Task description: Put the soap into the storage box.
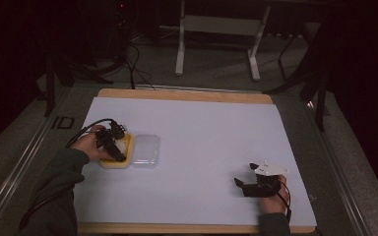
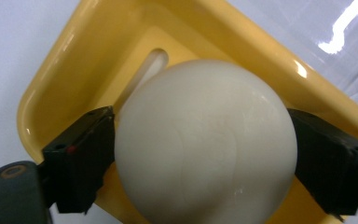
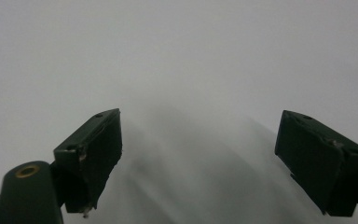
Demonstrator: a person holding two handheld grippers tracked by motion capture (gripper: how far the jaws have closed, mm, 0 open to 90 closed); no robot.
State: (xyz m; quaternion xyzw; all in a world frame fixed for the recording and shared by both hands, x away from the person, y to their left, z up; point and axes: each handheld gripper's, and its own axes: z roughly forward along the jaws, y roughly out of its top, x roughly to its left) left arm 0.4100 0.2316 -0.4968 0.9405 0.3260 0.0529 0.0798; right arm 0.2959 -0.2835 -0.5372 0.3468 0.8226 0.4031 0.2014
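A white egg-shaped ball (image 2: 205,112) sits in a yellow tray (image 2: 60,65), and my left gripper (image 2: 200,158) is shut on it, one black jaw pressed to each side. From above, the left gripper (image 1: 112,143) is over the yellow tray (image 1: 113,163) at the left of the white sheet. My right gripper (image 1: 245,175) rests near the front right, and in its own view the right gripper (image 3: 198,140) stands open over bare white surface with nothing between its fingers.
A clear plastic lid (image 1: 145,150) lies right beside the tray, its edge showing as the clear lid (image 2: 328,32) at the upper right. The white sheet (image 1: 202,132) covers a wooden board. Table legs and cables stand on the floor beyond.
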